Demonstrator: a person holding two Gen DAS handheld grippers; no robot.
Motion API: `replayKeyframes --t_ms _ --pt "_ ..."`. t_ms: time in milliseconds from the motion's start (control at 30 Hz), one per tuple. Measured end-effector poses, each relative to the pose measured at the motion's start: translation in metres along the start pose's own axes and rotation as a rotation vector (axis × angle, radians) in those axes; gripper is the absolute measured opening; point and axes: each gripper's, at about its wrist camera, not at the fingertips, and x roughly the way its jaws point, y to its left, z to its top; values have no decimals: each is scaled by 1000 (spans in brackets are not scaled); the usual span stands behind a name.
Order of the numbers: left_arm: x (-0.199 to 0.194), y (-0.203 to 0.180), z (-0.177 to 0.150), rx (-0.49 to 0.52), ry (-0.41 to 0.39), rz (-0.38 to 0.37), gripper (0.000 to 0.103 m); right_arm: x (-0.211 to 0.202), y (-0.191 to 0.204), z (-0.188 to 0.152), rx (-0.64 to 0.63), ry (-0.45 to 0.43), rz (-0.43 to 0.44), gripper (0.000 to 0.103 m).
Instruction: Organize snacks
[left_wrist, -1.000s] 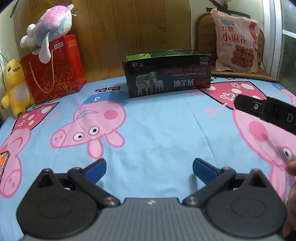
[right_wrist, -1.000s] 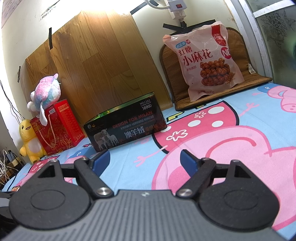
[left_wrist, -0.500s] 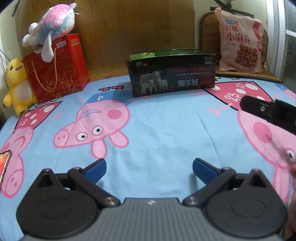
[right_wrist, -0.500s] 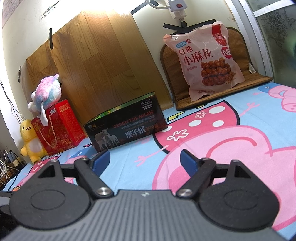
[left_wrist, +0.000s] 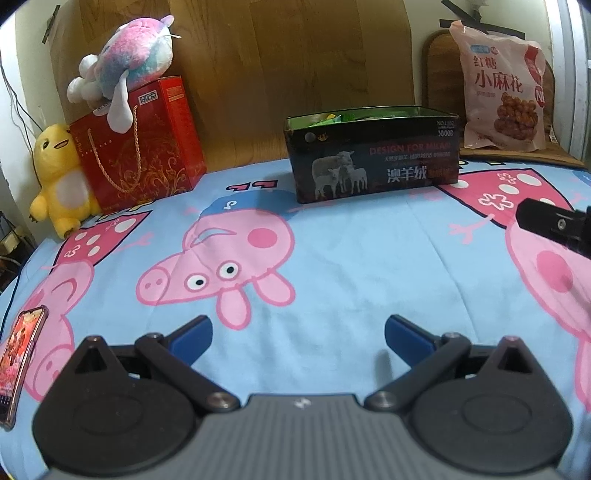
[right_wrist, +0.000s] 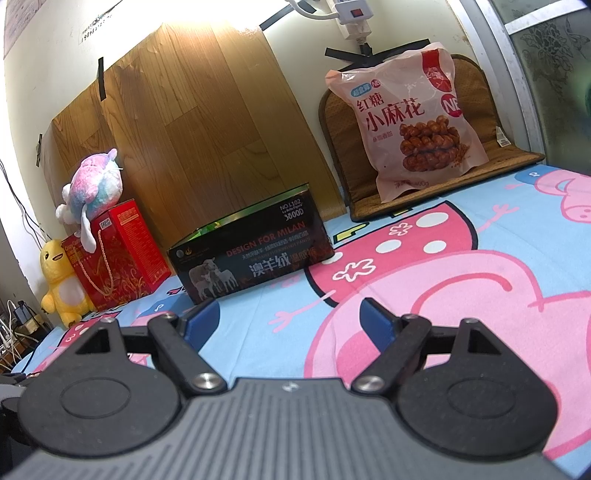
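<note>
A black open-topped tin box (left_wrist: 373, 157) (right_wrist: 255, 254) with a sheep picture stands at the far side of the bed, green packets showing inside it. A pink snack bag (left_wrist: 502, 99) (right_wrist: 417, 122) leans upright on a brown mat at the back right. My left gripper (left_wrist: 297, 336) hovers open over the bedsheet, well short of the box, nothing between its blue fingers. My right gripper (right_wrist: 291, 317) is open too, low over the sheet, empty, pointing between box and bag. Part of the right gripper's black body (left_wrist: 554, 225) shows at the left wrist view's right edge.
A cartoon-pig bedsheet (left_wrist: 332, 258) covers the bed. At the back left stand a red gift bag (left_wrist: 140, 147), a pastel plush (left_wrist: 125, 74) on top and a yellow duck plush (left_wrist: 59, 181). A phone (left_wrist: 18, 362) lies at the left edge. A wooden board (right_wrist: 192, 122) leans behind.
The left wrist view has drawn back and lifted slightly, so the box and bag look smaller and farther. The right gripper barely shifted. Both grippers stay open.
</note>
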Motion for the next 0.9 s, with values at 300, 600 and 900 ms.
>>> replayKeyframes --t_ms 300,600,900 --pt "1 -1 0 -8 26 -32 103 1 1 0 0 0 1 85" --pt "-1 -4 0 -23 62 -89 103 0 0 0 0 -1 2 85" --pt "-2 -7 -1 -26 83 -123 103 -1 0 0 1 -1 2 85"
